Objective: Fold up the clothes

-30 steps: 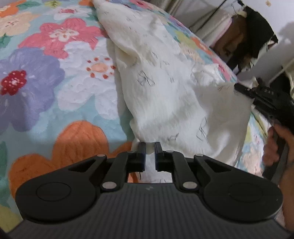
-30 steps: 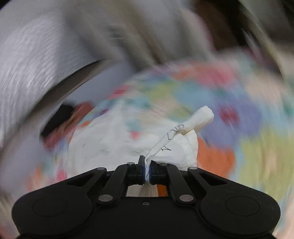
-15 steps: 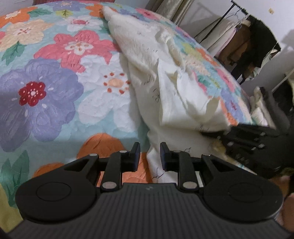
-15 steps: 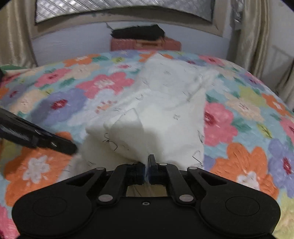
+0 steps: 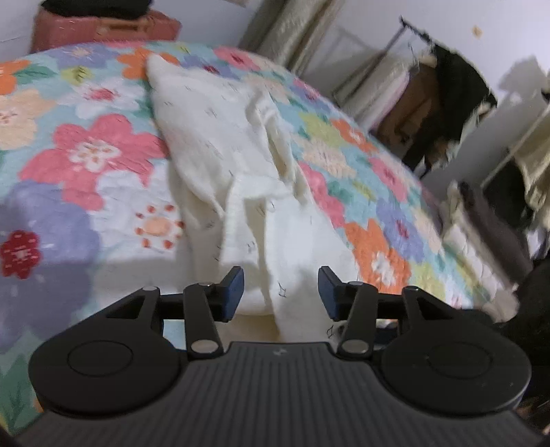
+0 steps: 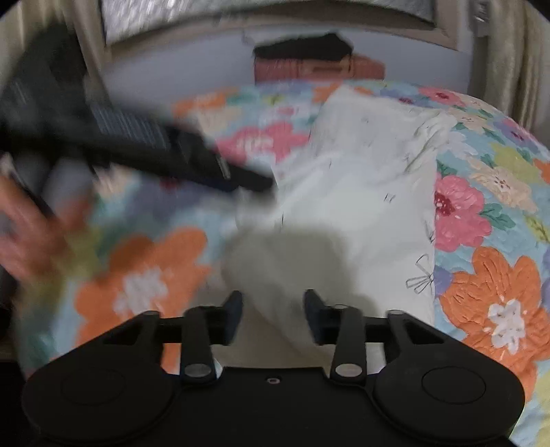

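Note:
A cream-white garment with small dark bow prints [image 5: 220, 144] lies crumpled along the floral bedspread [image 5: 86, 154], partly folded over itself. My left gripper [image 5: 280, 292] is open just above its near end, holding nothing. In the right wrist view the same garment [image 6: 361, 192] stretches away from my right gripper [image 6: 273, 311], which is open over the shadowed near fold. The left gripper's black body [image 6: 144, 144] shows blurred at the left, its tip near the garment's edge.
The floral bedspread [image 6: 488, 275] fills both views. A red-brown box with dark cloth on top [image 6: 309, 65] stands behind the bed. A clothes rack with hanging garments [image 5: 443, 103] and curtains [image 5: 285, 31] are beyond the bed's right side.
Both grippers have opened and let go of the garment. The lifted corner has dropped onto the bed, and the garment now lies folded over itself.

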The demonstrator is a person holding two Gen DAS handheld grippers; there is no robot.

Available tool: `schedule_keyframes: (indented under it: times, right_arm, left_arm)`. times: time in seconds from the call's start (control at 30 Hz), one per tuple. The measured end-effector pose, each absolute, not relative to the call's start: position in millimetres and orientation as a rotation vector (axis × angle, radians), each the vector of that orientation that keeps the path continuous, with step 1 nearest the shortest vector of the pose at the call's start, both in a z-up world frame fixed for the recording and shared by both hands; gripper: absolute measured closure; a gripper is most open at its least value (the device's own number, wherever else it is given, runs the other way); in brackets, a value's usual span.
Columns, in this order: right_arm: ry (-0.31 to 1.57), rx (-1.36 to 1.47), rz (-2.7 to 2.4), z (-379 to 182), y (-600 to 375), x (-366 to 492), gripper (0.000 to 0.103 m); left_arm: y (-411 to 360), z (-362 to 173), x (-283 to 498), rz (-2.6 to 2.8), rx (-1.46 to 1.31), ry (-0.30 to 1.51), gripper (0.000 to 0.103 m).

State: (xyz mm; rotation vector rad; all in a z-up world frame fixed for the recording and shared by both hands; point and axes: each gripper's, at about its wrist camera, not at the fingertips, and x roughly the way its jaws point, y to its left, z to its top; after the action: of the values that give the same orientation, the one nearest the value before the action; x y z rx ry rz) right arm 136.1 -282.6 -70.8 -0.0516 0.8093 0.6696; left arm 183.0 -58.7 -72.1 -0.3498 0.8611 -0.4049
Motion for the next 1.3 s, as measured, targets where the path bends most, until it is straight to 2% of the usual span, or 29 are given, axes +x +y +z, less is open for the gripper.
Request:
schedule_keyframes:
  times: [0.03, 0.17, 0.27, 0.43, 0.57, 0.73, 0.87, 0.93, 0.97, 1.03, 1.1, 1.23, 1.3]
  right_arm:
    - [0.798, 0.018, 0.658, -66.6, -292.4, 138.2, 0.043]
    - [0.78, 0.321, 0.542, -69.5, -341.4, 149.3, 0.043]
    - [0.793, 0.399, 0.389, -78.1, -361.3, 156.1, 0.042]
    - [0.878, 0.477, 0.28, -97.7, -382.0, 164.3, 0.041]
    - [0.984, 0.628, 0.27, -122.3, -388.9, 178.2, 0.033]
    - [1.085, 0.684, 0.342, -140.2, -379.4, 193.1, 0.033]
    - [1.108, 0.73, 0.383, -146.4, -387.7, 181.8, 0.033]
    - [1.116, 0.756, 0.401, -150.0, -391.7, 177.1, 0.033]
    - [1.117, 0.771, 0.407, -151.7, -393.1, 175.9, 0.033]
    - [1.123, 0.777, 0.427, -153.8, -390.4, 176.7, 0.032]
    - [1.125, 0.76, 0.459, -152.6, -383.3, 182.3, 0.032]
    - [1.119, 0.727, 0.463, -151.1, -375.4, 184.9, 0.034]
    - [1.113, 0.733, 0.451, -151.6, -375.2, 185.1, 0.05]
  left_arm:
    - [-66.0, -78.0, 186.7, -0.392, -0.314, 0.887, 0.055]
    - [-83.8, -102.3, 188.4, -0.331, -0.178, 0.942, 0.054]
    - [-85.5, -113.9, 182.9, -0.313, -0.154, 0.949, 0.052]
    - [-64.5, -111.0, 174.8, -0.32, -0.281, 0.99, 0.047]
    - [-45.2, -114.6, 168.7, -0.388, -0.449, 1.005, 0.031]
    - [-48.1, -129.1, 175.7, -0.44, -0.516, 1.024, 0.03]
    - [-49.4, -134.4, 182.3, -0.467, -0.576, 1.015, 0.015]
    - [-50.7, -136.8, 186.2, -0.475, -0.596, 1.005, 0.015]
    - [-52.6, -138.4, 187.9, -0.482, -0.594, 1.0, 0.016]
    - [-57.4, -140.3, 190.2, -0.484, -0.563, 0.997, 0.035]
    - [-63.5, -137.4, 189.7, -0.433, -0.476, 1.007, 0.067]
    - [-62.0, -137.7, 189.2, -0.414, -0.5, 1.011, 0.084]
    - [-59.4, -141.1, 190.0, -0.422, -0.547, 1.011, 0.092]
